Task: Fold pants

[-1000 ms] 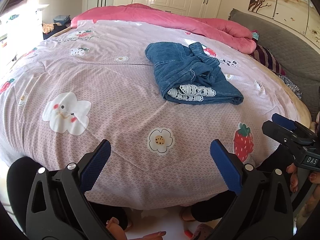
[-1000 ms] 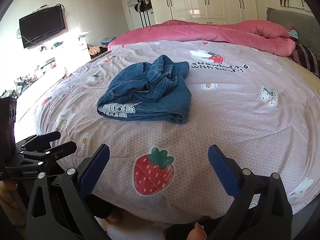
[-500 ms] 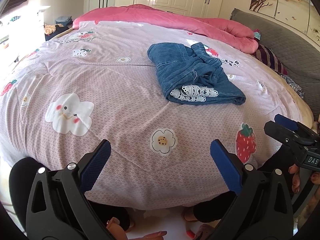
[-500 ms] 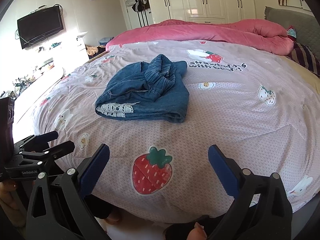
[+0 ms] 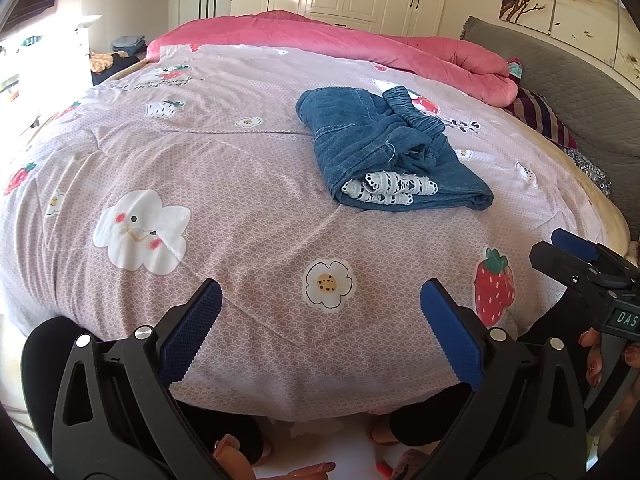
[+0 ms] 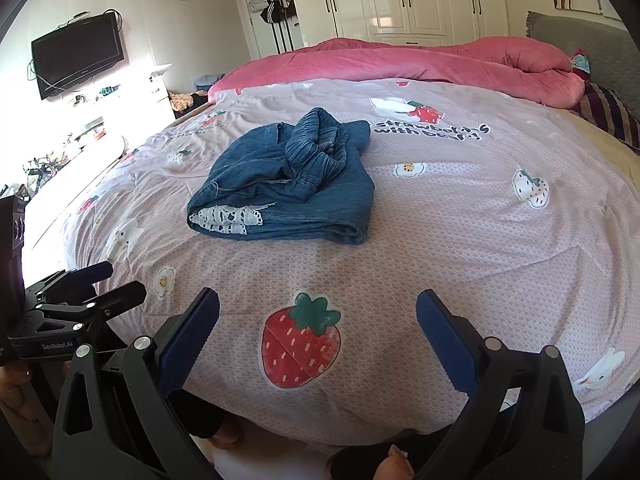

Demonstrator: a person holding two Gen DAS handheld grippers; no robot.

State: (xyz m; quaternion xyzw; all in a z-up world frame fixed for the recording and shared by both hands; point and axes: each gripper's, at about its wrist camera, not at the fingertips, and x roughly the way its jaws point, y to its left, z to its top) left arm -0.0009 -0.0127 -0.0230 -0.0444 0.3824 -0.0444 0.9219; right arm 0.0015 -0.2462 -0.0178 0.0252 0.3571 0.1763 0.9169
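Lying in a compact bundle toward the middle of the bed, the small blue denim pants with white lace hem trim (image 5: 384, 148) (image 6: 288, 184) are doubled over themselves: one smooth folded edge faces the foot edge of the pink strawberry-and-flower printed quilt (image 5: 224, 184) (image 6: 460, 240), lace peeking out of the layers, gathered elastic waistband bunched on top toward the rolled pink blanket (image 5: 360, 36) at the far edge.

Both tools hover at the near edge, well apart from the garment. Left gripper (image 5: 320, 328): blue pads spread wide, nothing between them. Right gripper (image 6: 318, 334): likewise wide and empty.

Reading: the bundle fits either a rough finished fold or a heap picked for folding; the pictures do not settle which.

Judgement on doing it well, whichever holds:
- Layers look soft and loose; a pinch on the top layer alone would likely peel the stack open.
- Waistband lump sits off-square; a tidy result wants it flat and aligned with the folded edge.
- Quilt is puffy and wrinkled; pressing down may drag its cover along with the denim.
- Lace hem could snag on the ridged pads.
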